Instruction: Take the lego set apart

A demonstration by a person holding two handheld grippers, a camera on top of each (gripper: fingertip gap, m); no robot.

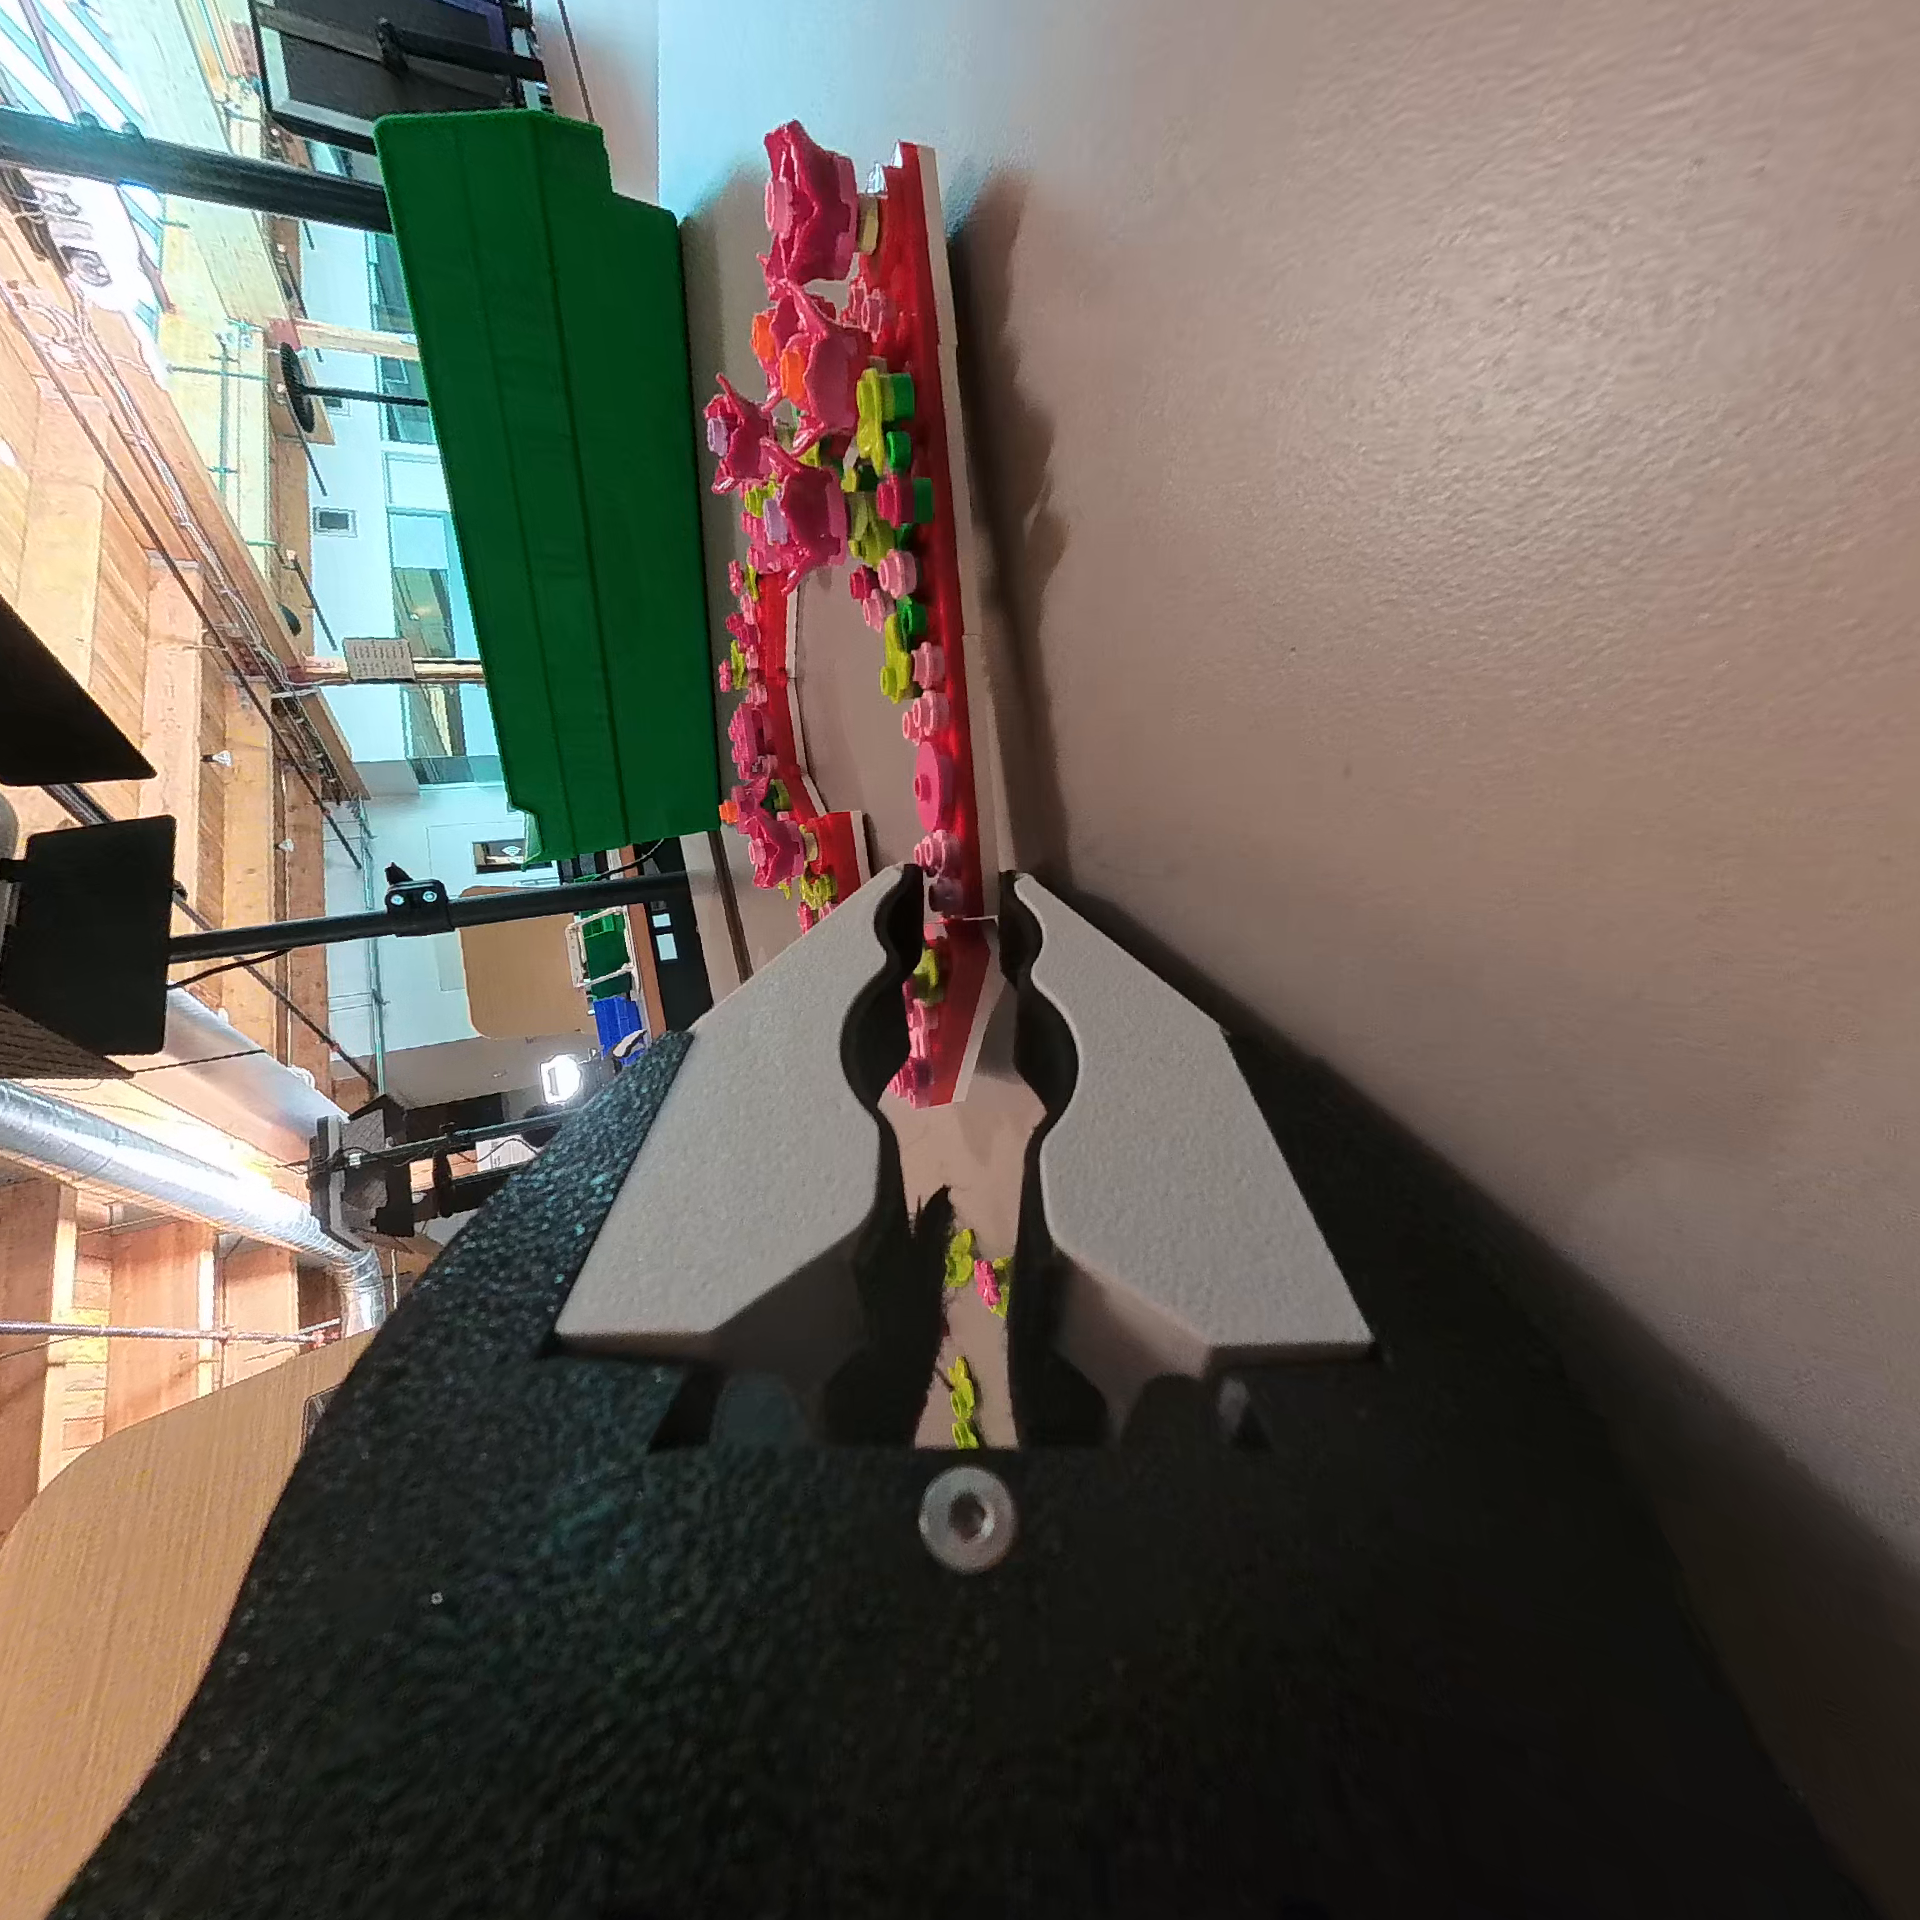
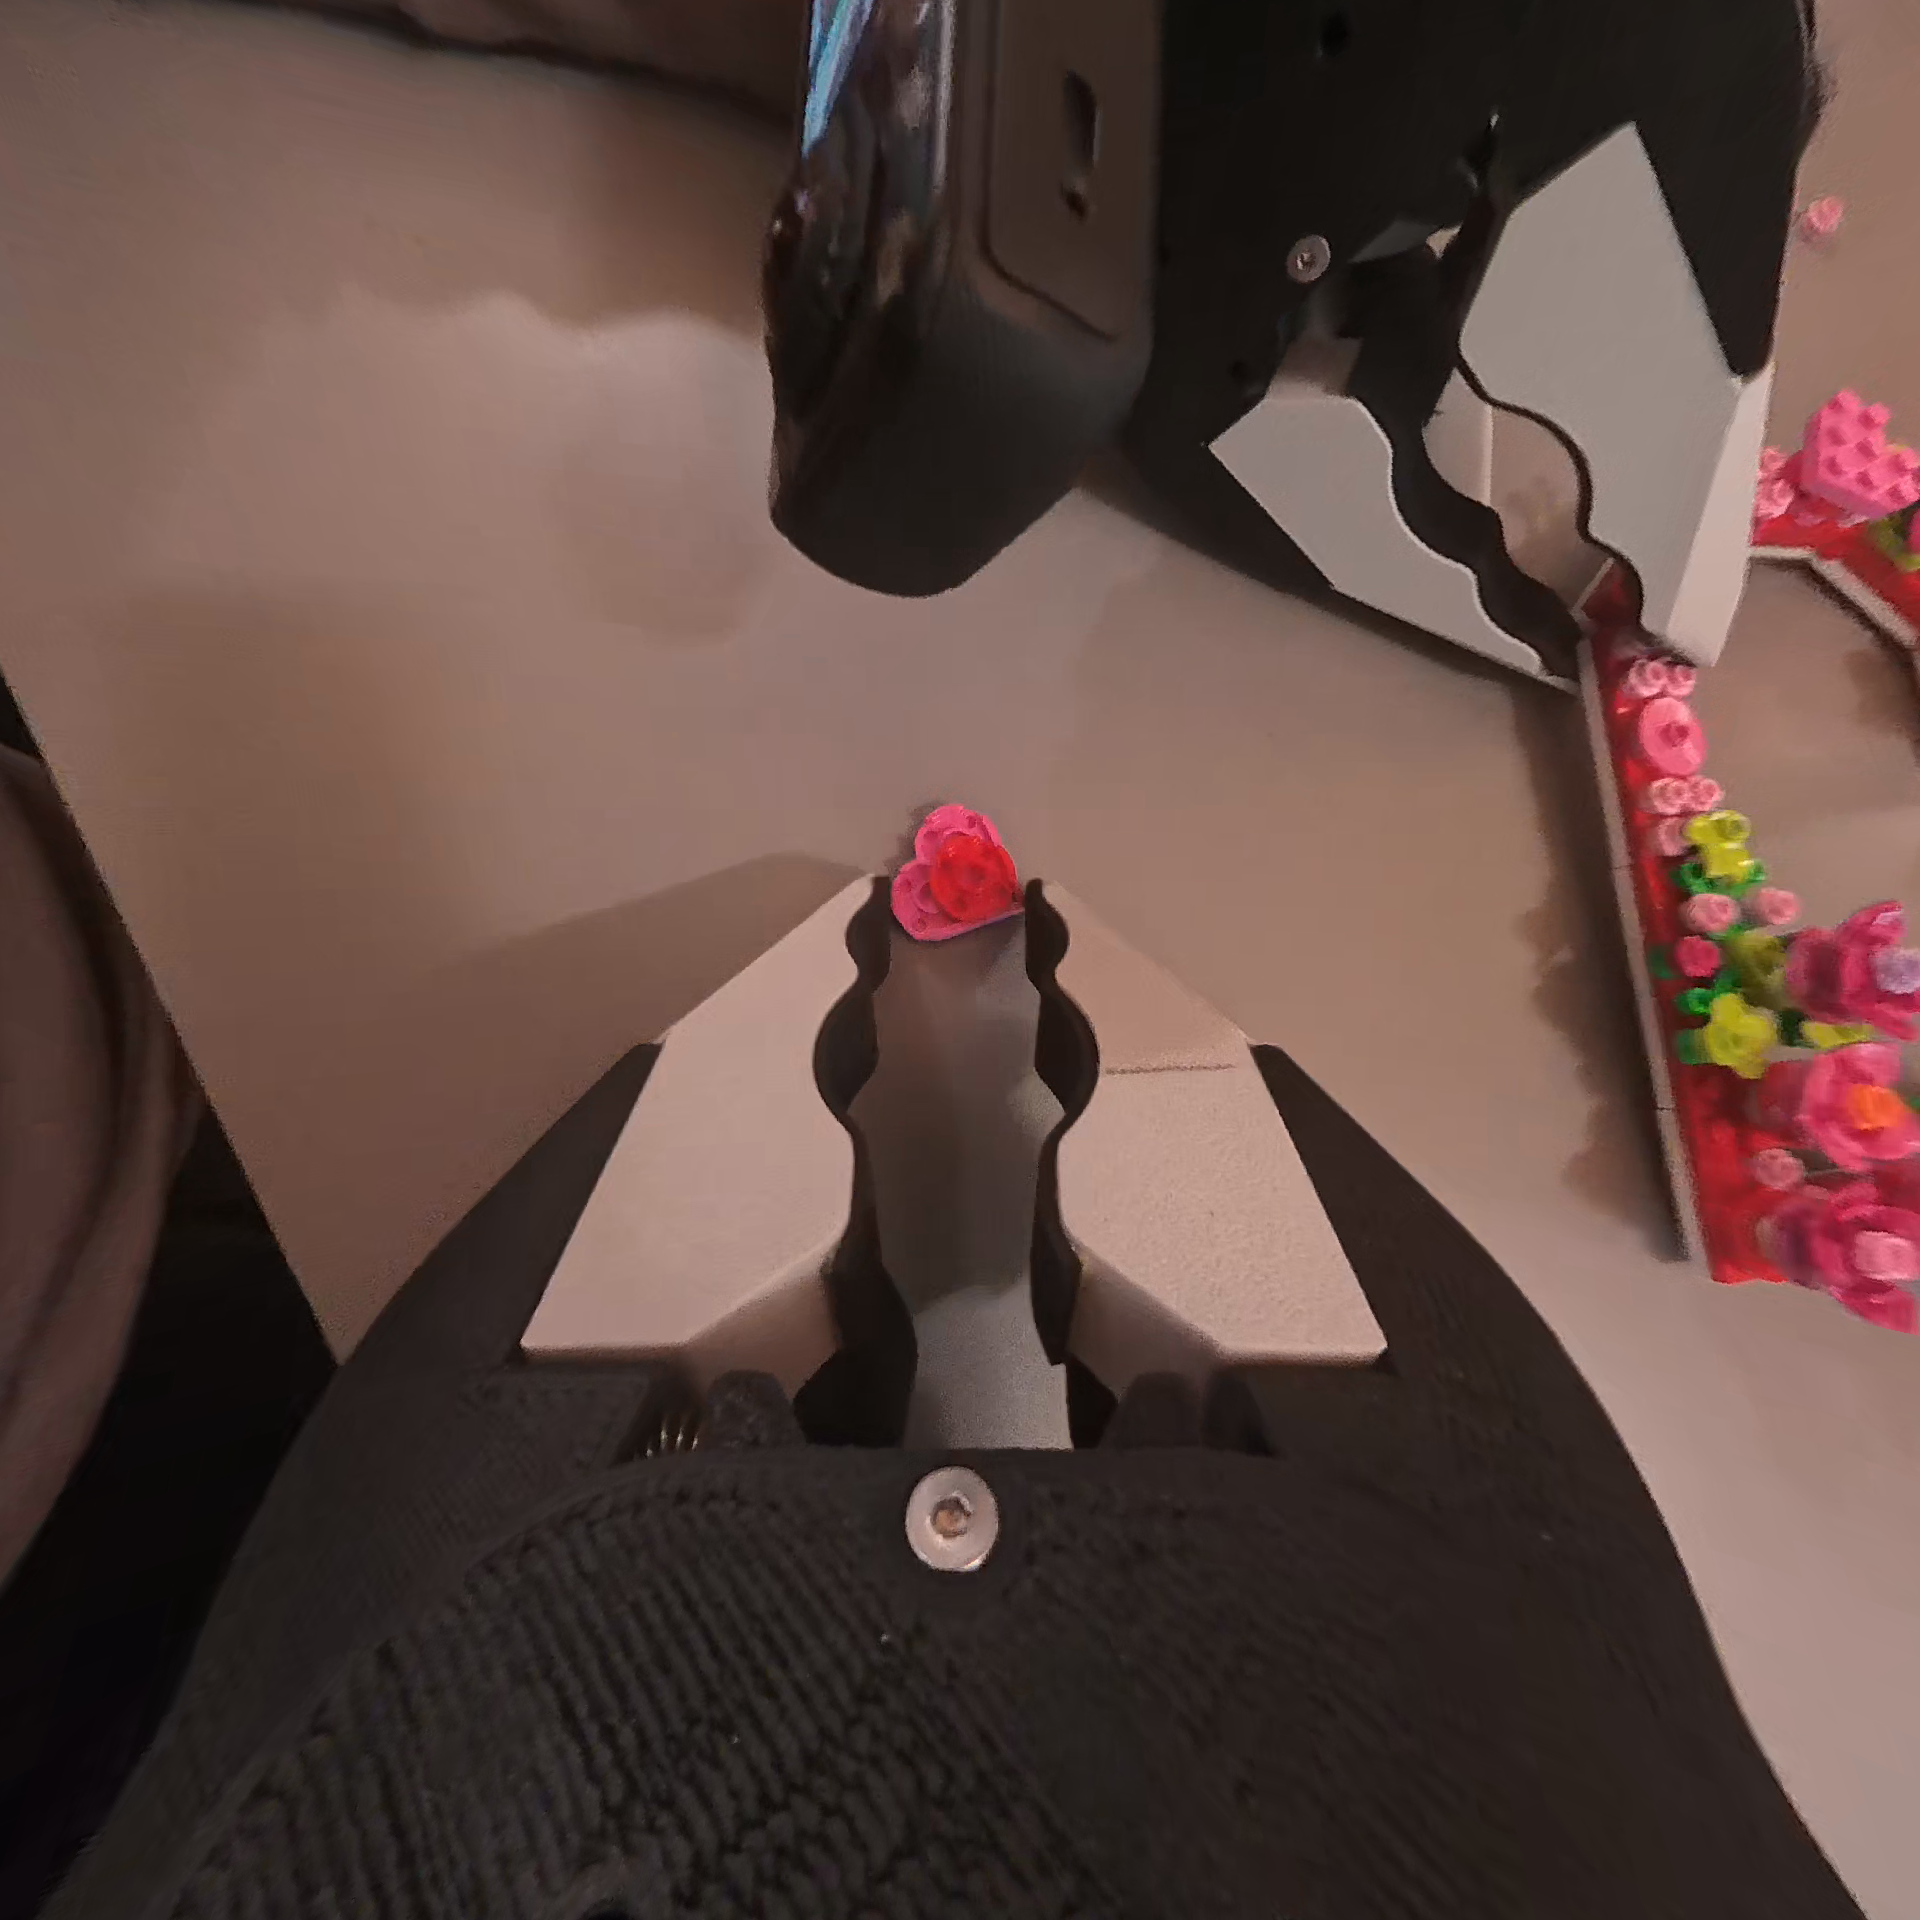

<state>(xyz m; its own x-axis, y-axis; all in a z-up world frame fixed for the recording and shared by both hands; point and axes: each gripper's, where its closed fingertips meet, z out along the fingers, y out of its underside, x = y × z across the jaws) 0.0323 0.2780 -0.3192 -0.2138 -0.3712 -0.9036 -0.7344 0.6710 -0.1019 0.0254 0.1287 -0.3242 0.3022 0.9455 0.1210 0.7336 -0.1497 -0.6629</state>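
Note:
The lego set (image 1: 914, 582) is a red and white frame covered with pink flowers and green leaves; it lies on the table. My left gripper (image 1: 961, 883) is shut on the frame's near edge, and it shows in the right wrist view (image 2: 1621, 613) clamped on the frame's corner (image 2: 1662, 831). My right gripper (image 2: 956, 894) is shut on a small pink heart piece with a red round stud (image 2: 951, 873), held at its fingertips above the table, apart from the frame.
A green bin (image 1: 561, 468) stands behind the frame. Small loose green and pink pieces (image 1: 971, 1268) lie on the table under my left gripper. The beige table (image 2: 416, 520) stretches to the left of the right gripper. A loose pink piece (image 2: 1820, 216) lies far right. My hands' fingertips stand some 15 centimetres from each other.

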